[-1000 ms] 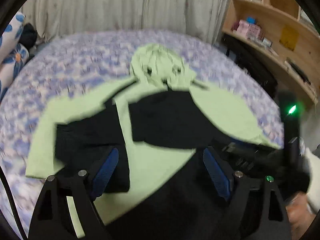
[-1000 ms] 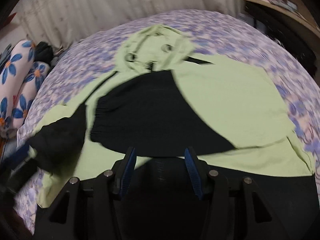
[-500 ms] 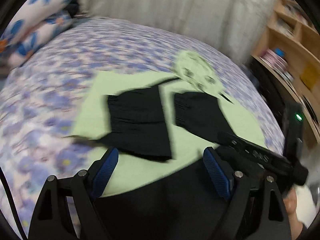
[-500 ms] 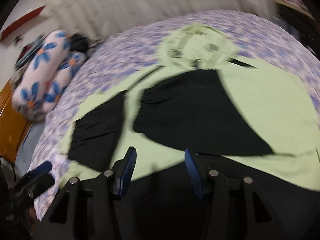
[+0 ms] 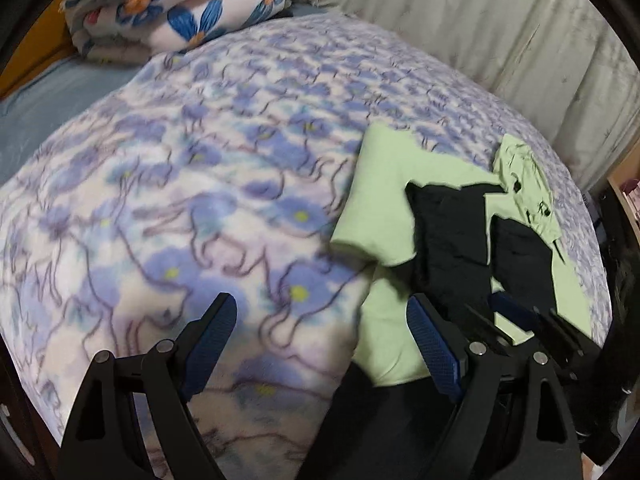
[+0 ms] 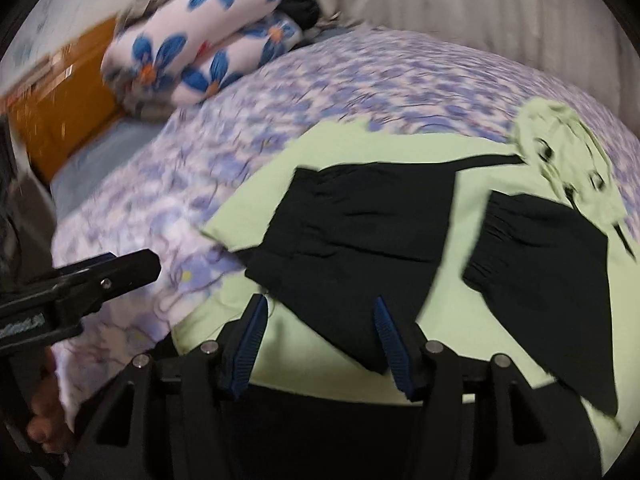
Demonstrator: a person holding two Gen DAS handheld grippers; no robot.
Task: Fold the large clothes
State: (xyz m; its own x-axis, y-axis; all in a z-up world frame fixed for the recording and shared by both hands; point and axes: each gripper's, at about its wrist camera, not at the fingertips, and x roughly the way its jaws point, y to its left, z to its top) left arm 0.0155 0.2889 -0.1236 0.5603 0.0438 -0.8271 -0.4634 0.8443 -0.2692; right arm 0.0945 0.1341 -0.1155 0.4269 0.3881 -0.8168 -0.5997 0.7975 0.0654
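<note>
A light green hoodie [image 6: 468, 216] with black sleeves lies flat on the bed, both sleeves folded in over the chest, the hood [image 6: 568, 148] at the far right. In the left wrist view the hoodie [image 5: 384, 200] lies to the right. My left gripper [image 5: 320, 320] stands wide open above the floral blanket, just left of the hoodie's edge, nothing between its fingers. My right gripper [image 6: 320, 312] hovers over the near black sleeve [image 6: 360, 248]; its jaws are opening and the pads press on nothing. The left gripper [image 6: 120, 268] also shows at the left of the right wrist view.
The bed is covered by a purple floral blanket [image 5: 180, 200]. Folded bedding with big blue flowers [image 5: 176, 8] lies at the head, by an orange wooden board [image 6: 64, 120]. A pale curtain [image 5: 500, 32] hangs behind. A hand [image 6: 44, 420] grips the left tool.
Both views have swung to the left, so the hoodie has slid to the right of each picture. The left gripper now hangs over bare blanket beside the garment. The right jaws stand slightly wider.
</note>
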